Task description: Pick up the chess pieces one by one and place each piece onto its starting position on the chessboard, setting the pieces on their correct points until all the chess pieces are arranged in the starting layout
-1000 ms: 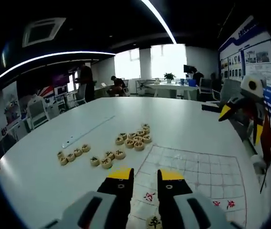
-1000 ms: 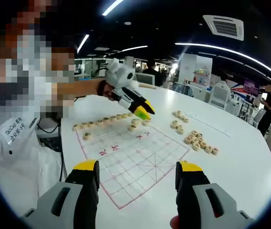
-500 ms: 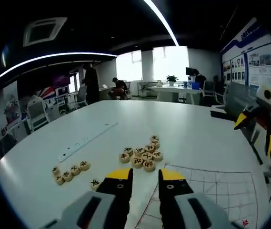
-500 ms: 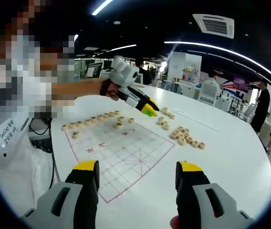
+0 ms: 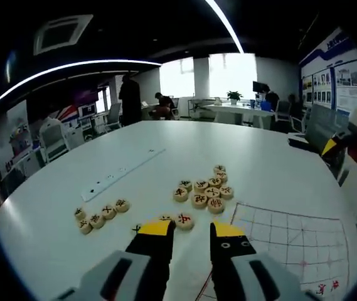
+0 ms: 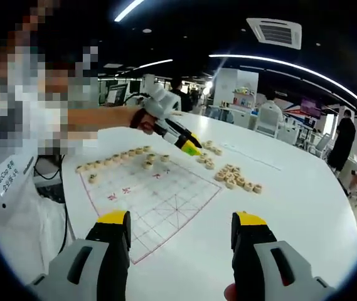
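Observation:
A white chessboard sheet (image 6: pixel 153 195) with red grid lines lies on the white table; a row of round wooden pieces (image 6: pixel 117 157) lines its far edge. Loose pieces (image 5: pixel 203 191) lie in a cluster beside the board's corner (image 5: pixel 291 241), with a short row (image 5: pixel 100 213) further left. My left gripper (image 5: pixel 191 231) hovers low over the table, its yellow-tipped jaws a narrow gap apart with nothing between them; two pieces (image 5: pixel 183 219) lie just beyond the tips. That same left gripper (image 6: pixel 189 147) hangs over the loose pieces (image 6: pixel 234 179). My right gripper (image 6: pixel 181 221) stands wide open and empty, near the board's close edge.
A long pale strip (image 5: pixel 122 175) lies on the table beyond the pieces. A person's hand (image 6: pixel 142 117) and sleeve hold the left gripper. Chairs, desks and standing people are far behind the big round table (image 5: pixel 241 150).
The left gripper has moved off the board toward the loose pieces, which are now closer to its tips. The right gripper has stayed open, its view shifting only slightly.

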